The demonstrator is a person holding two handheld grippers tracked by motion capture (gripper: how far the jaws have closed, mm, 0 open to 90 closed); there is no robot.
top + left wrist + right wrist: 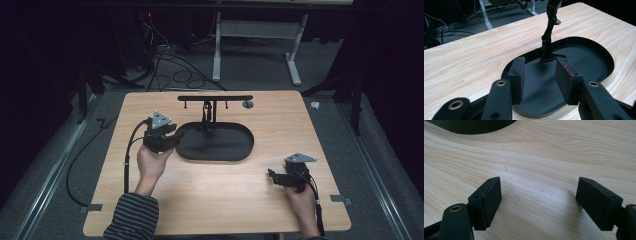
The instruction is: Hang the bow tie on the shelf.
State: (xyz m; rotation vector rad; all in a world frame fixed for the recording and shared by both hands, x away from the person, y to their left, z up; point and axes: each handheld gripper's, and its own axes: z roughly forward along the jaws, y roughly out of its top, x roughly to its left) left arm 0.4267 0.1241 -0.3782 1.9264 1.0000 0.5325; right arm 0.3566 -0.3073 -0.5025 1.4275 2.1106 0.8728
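Observation:
A black oval tray (pixel 235 150) lies in the middle of the wooden table, with a black T-shaped stand (pixel 215 98) rising from its far edge. My left gripper (pixel 172 136) hovers over the tray's left end, open, nothing between its pads. In the left gripper view the tray (pixel 586 57) and the stand's post (pixel 549 32) lie just beyond the left gripper (pixel 540 77). My right gripper (pixel 272 176) rests low near the table's front right, open and empty; in the right gripper view the right gripper (pixel 537 202) spans bare wood, with the tray's edge (pixel 474 126) at top left.
The wooden table (pixel 215 200) has bare room in front of the tray. A small grey round piece (pixel 247 104) sits near the stand's right end. Beyond the table are cables on the floor (pixel 175 75) and a white desk frame (pixel 260 35).

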